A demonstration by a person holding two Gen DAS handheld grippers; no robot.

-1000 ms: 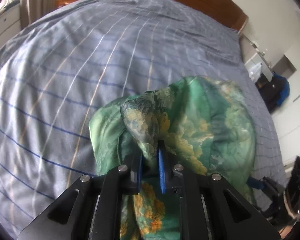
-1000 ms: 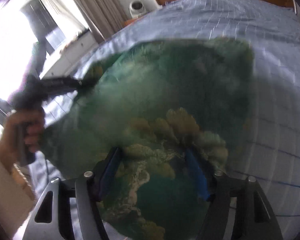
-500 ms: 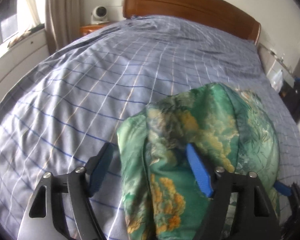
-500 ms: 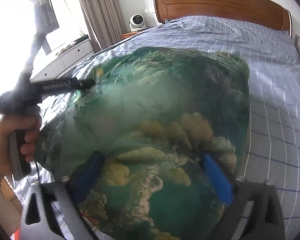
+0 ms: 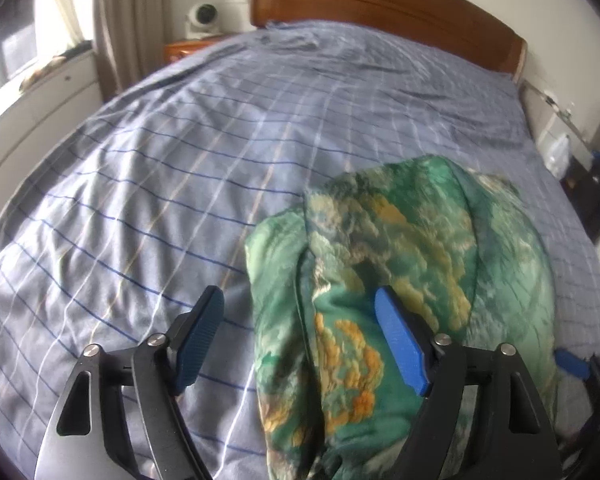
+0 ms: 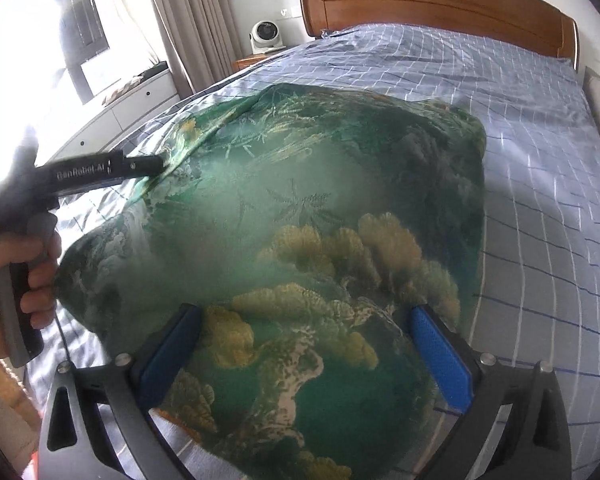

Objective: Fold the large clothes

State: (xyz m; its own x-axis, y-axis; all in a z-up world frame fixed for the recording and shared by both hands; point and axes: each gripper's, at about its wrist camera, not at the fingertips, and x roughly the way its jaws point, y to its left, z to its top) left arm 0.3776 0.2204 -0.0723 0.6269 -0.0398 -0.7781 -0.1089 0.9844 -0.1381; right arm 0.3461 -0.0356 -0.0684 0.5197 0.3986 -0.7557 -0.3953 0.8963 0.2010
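Observation:
A green garment (image 5: 400,240) with yellow-orange floral print lies folded in a soft heap on the blue checked bed (image 5: 160,140). My left gripper (image 5: 298,296) hovers over its left edge; its jaws are opening, and the blue pads (image 5: 400,344) stand apart from the cloth. In the right wrist view the garment (image 6: 300,180) fills the middle, and my right gripper (image 6: 305,312) stands open just above its near edge, pressing nothing. A hand (image 6: 4,272) holds the left gripper (image 6: 160,164), whose tip is at the garment's far left corner.
The bed (image 6: 540,160) stretches back to a wooden headboard (image 6: 440,4). A small white fan (image 6: 264,36) stands on a nightstand at the back left, beside curtains and a white window cabinet (image 6: 132,108). Dark and blue clutter (image 5: 596,184) sits past the bed's right edge.
Both grippers have opened and let go of the garment. The left one was pinched on a raised fold, which has dropped flat; both have drawn back and tilted up, showing more headboard.

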